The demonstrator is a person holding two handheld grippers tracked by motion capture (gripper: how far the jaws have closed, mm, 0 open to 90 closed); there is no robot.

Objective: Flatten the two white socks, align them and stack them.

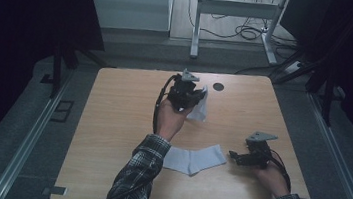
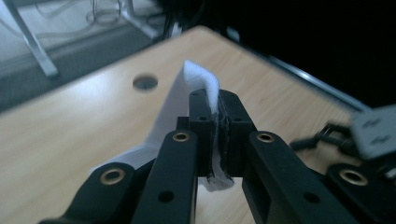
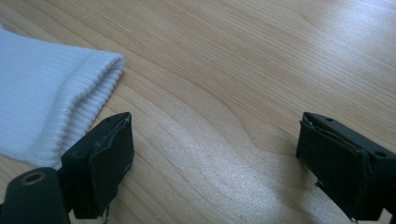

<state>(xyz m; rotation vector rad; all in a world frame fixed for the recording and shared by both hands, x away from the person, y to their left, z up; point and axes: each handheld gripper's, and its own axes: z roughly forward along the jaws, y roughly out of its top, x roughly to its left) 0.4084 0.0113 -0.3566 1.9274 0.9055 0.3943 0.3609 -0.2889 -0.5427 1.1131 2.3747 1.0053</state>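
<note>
A white sock (image 1: 200, 106) hangs above the far middle of the wooden table (image 1: 118, 108), with my left gripper (image 1: 196, 94) shut on it. In the left gripper view the sock (image 2: 198, 83) is pinched between the closed jaws of my left gripper (image 2: 217, 116), its edge sticking up past them. A second white sock (image 1: 192, 160) lies flat near the front middle of the table. My right gripper (image 1: 233, 156) stands open just to the right of its cuff end. In the right gripper view the ribbed cuff (image 3: 51, 102) lies beside the left jaw of my right gripper (image 3: 219, 154), with bare wood between the jaws.
A round hole (image 1: 218, 86) is in the tabletop near the far edge. Beyond the table stand metal desk legs (image 1: 196, 26) and loose cables (image 1: 245, 32) on the floor. Dark curtains flank both sides.
</note>
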